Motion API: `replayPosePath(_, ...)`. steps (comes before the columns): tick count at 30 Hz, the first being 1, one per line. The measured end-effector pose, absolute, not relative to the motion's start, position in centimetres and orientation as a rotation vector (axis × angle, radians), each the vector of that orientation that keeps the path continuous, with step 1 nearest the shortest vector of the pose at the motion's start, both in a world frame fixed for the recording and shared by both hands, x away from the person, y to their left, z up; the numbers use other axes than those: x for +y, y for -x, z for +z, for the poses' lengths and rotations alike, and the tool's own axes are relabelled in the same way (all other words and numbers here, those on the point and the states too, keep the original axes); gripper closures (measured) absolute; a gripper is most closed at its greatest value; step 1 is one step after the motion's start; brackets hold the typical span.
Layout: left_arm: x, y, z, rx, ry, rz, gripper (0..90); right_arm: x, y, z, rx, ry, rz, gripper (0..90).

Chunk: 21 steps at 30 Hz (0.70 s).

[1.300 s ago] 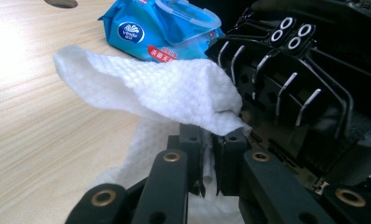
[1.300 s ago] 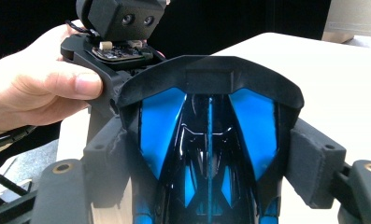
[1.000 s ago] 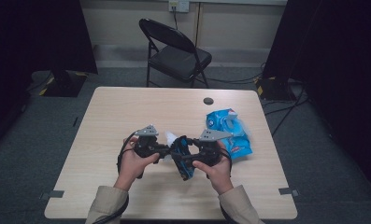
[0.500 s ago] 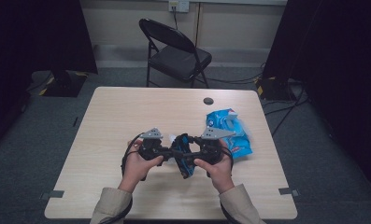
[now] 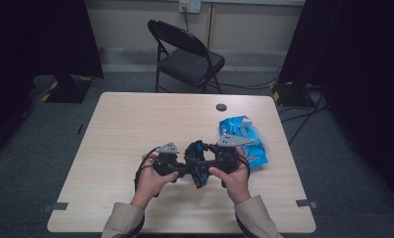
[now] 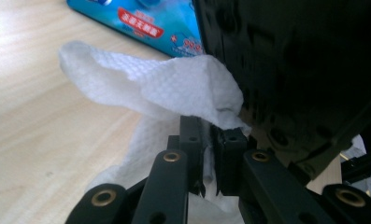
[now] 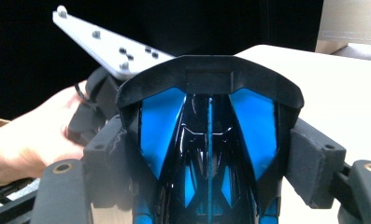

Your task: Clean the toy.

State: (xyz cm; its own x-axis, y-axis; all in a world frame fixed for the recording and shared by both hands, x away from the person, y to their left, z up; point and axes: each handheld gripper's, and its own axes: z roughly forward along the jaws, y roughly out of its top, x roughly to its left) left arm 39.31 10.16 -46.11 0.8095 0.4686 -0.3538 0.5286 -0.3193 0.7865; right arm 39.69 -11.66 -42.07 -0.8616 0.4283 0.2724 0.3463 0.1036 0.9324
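Right now the person sits at the near edge of the light wooden table (image 5: 135, 124), both forearms coming in over it, a gripper in each hand and the two brought close together in front of the body. The right gripper (image 7: 211, 154) is clamped around a black and blue object (image 7: 206, 121), glossy, with a black hood-like rim over blue panels; its padded jaws press on the object's two sides and stand wide because the thing is wide. From above, that same object (image 5: 197, 158) sits between the two hands, raised off the tabletop as far as I can tell, though its exact kind is hard to make out.

The left gripper (image 6: 210, 154) has its jaws pinched together on a white textured wipe (image 6: 174, 88), a thin fold of it caught between the tips. The wipe bunches up ahead of the jaws and presses against the black side of the held object, with more of the cloth trailing down beneath the gripper.

Beyond the right hand (image 5: 231, 173), a blue packet of wipes (image 5: 244, 139) lies flat on the table, near the right gripper's grey plate. A small dark round spot (image 5: 221, 107) sits near the table's far edge, and a black folding chair (image 5: 187, 54) stands behind the table.
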Motion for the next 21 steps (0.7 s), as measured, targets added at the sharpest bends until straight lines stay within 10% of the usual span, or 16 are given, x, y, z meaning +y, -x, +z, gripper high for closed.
replayPosePath(21, 9.1, -37.7, -48.2, 0.720, -2.007, -0.142, 83.7, -12.8, -40.0, -42.0, 2.229, -0.853, 1.896, 25.9)
